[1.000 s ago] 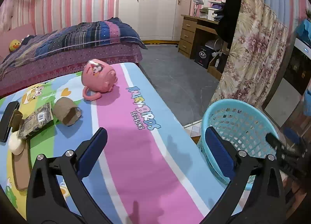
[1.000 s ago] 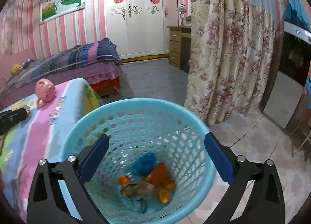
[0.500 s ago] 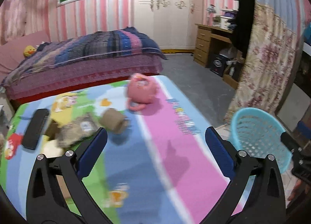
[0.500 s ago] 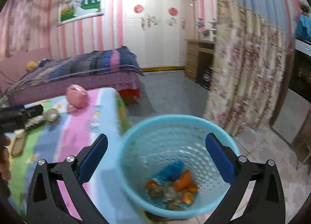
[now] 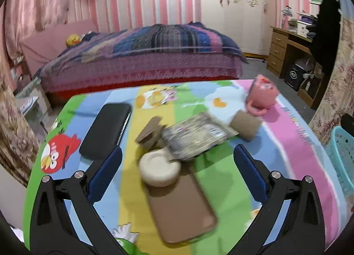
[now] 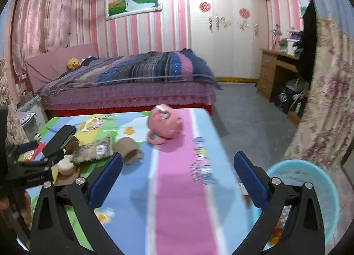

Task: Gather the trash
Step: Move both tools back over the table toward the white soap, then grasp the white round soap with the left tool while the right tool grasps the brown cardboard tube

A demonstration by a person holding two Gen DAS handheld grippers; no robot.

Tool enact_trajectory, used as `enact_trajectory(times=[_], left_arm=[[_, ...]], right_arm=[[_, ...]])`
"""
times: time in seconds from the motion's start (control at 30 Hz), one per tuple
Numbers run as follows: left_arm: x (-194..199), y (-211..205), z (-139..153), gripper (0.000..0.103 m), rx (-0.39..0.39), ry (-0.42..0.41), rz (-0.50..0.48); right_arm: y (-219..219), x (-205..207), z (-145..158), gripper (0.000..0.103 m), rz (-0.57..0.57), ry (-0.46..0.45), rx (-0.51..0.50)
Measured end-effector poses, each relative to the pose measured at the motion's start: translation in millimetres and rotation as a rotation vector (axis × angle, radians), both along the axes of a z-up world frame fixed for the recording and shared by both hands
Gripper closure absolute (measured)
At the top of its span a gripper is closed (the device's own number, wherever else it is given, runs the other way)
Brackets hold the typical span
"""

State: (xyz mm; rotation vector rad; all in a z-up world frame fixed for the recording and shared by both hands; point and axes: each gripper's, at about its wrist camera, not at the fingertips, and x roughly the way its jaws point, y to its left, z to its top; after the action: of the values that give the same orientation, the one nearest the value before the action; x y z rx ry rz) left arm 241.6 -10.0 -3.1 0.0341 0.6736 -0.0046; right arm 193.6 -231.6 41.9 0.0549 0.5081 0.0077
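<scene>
Both tools swung tableward, one basket (image 6: 309, 179), perhaps two rolls (image 5: 245, 125)

Blue basket (image 5: 341, 157) cut off (right edge), wrapper (image 5: 197, 136) blurred.

This is a bedroom in a home. There is a big bed (image 6: 132, 82) with a striped blanket, pink striped walls (image 6: 141, 31), a white wardrobe (image 6: 221, 27) and a wooden desk (image 6: 274, 66).

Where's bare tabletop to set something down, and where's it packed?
Free: the pink stripe between the cardboard roll and the table's right edge by the blue basket, nearer than the pink mug. Crowded: the left side, with black case, wrapper, white lid and brown tray bunched together.
</scene>
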Motion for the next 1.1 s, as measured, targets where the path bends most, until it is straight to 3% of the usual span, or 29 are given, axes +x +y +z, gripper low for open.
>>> enact_trajectory(times=[0.2, 0.47, 0.6, 0.73, 0.93, 1.1], left_arm=[[12.6, 27.5, -31.3, 0.006, -0.027, 0.080, -0.009], [28.7, 34.5, -71.2, 0.008, -0.001, 0.180, -0.016], [33.2, 32.7, -70.8, 0.020, -0.014, 0.175, -0.020], [35.2, 30.5, -70.5, 0.042, -0.037, 0.174, -0.055], [24.3, 25.6, -53.2, 0.042, -0.003, 0.126, -0.071], [20.0, 36.4, -29.6, 0.042, 0.005, 0.093, -0.024]], right_arm=[[29.4, 26.2, -34.0, 0.005, 0.027, 0.062, -0.066], [21.4, 34.3, -50.1, 0.005, 0.000, 0.102, -0.054], [18.6, 38.8, -54.7, 0.005, -0.006, 0.116, -0.028], [23.0, 38.3, -53.4, 0.005, 0.004, 0.110, -0.046], [31.3, 39.6, -55.1, 0.005, 0.029, 0.106, -0.059], [50.6, 49.6, -58.5, 0.005, 0.086, 0.119, -0.116]])
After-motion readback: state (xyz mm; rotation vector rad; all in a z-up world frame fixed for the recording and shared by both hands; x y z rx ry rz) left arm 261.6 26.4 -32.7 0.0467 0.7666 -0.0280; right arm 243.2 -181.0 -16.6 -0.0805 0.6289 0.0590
